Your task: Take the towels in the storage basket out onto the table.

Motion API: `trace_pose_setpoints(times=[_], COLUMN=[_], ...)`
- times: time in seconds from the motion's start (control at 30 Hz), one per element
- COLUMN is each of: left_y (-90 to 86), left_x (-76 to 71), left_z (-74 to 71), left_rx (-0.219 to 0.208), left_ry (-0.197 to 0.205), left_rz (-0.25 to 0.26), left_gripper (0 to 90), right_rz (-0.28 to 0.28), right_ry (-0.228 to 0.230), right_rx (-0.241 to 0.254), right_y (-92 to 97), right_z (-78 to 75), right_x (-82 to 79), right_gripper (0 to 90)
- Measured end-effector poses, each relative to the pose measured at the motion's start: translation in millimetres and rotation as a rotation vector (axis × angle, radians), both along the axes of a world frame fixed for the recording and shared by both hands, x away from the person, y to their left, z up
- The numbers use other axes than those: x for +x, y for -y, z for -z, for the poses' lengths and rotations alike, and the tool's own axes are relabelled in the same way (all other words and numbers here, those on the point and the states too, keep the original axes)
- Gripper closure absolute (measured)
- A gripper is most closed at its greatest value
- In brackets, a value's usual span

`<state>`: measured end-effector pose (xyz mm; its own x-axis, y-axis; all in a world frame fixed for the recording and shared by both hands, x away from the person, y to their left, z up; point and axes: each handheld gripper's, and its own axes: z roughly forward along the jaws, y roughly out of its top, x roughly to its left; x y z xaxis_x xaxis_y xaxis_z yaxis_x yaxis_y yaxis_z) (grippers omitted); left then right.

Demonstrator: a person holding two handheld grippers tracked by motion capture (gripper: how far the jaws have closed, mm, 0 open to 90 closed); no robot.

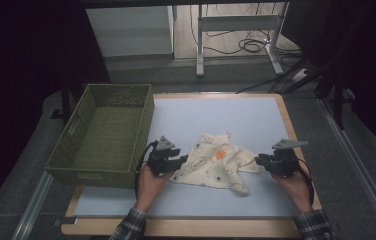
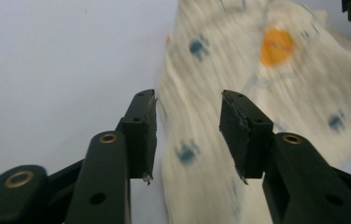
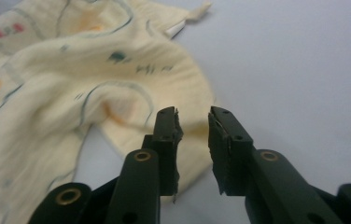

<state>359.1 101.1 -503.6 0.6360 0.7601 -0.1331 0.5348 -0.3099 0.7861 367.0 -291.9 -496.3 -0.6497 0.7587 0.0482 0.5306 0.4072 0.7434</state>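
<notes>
**Grippers flank a crumpled cloth, jaws parted**

Cloth (image 1: 216, 162) lies rumpled near the middle of the worktop (image 1: 236, 115), a little toward the near edge: soft cream fabric, finely ribbed and wrinkled, printed with small blue marks, thin looping outlines and an orange blob. One corner tapers to a little point toward the far edge.

The left gripper (image 1: 178, 162) sits at the cloth's left side, held low, forearm in a plaid sleeve coming up from the near edge. In the left gripper view its black jaws stand moderately apart, the cloth's edge lying beyond and below the gap (image 2: 187, 130), nothing pinched.

The right gripper (image 1: 260, 161) mirrors it at the cloth's right side, pointing inward. Its jaws are slightly apart (image 3: 194, 140), rough pads facing, the fabric's edge just behind them, not gripped.

A woven olive basket (image 1: 141, 125), rectangular with slanted walls, stands at the worktop's left edge.
</notes>
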Motion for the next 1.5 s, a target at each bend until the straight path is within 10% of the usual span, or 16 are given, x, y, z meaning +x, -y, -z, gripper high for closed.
trace_pose_setpoints(times=[0.3, 0.5, 0.6, 0.83, 0.93, 1.03, 1.5], left_y=[31.2, 46.7, 45.8, 27.2, 25.1, 21.1, -12.1], left_x=[47.2, 45.8, 40.3, 31.9, 44.3, 42.2, -4.1], left_z=[12.3, 26.7, 19.5, -26.5, -26.6, -14.3, 17.2], left_rx=[-0.028, 0.042, 0.084, 0.024, 0.026, 0.077, 0.008], left_ry=[-0.067, -0.095, -0.028, 0.187, 0.096, 0.069, -0.043], left_rz=[0.060, 0.105, 0.098, -0.018, -0.065, -0.071, -0.061], left_gripper=[45.6, 79.6, 87.7, 87.0, 58.5, 50.3, 59.1], right_rz=[0.012, -0.012, -0.015, 0.034, 0.076, 0.087, -0.030], right_ry=[-0.027, -0.049, -0.027, 0.138, 0.198, 0.151, -0.011], right_rx=[-0.049, -0.070, -0.108, -0.060, -0.032, -0.061, 0.022], right_y=[-16.9, -23.0, -26.7, -24.1, -26.1, -24.7, -3.5], right_z=[12.1, 20.6, 14.5, -37.3, -50.7, -43.9, 0.5], right_x=[32.9, 27.5, 25.7, 38.3, 49.4, 55.9, -5.4], right_gripper=[57.7, 84.1, 86.0, 85.7, 69.4, 64.8, 67.1])
